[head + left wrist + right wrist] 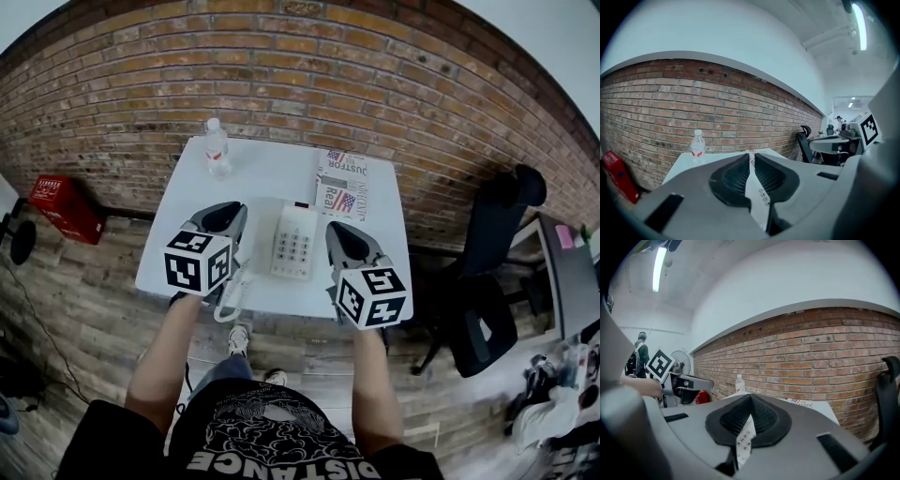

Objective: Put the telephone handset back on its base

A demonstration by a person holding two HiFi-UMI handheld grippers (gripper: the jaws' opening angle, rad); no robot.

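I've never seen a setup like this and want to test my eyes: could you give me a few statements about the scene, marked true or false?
1. A water bottle stands on the table. True.
2. The left gripper is wide open. False: its jaws are shut, with nothing between them.
3. The telephone lies between the left gripper and the right gripper. True.
4. The newspaper lies on the floor. False: it is on the table.
5. The wall behind the table is brick. True.

We see our left gripper (751, 158) with its dark ribbed jaws closed together, a white push-button telephone base (759, 199) showing in the gap beneath. Beyond, a clear plastic water bottle (697, 146) stands upright on the white table (682, 165) before a red brick wall (693, 103).
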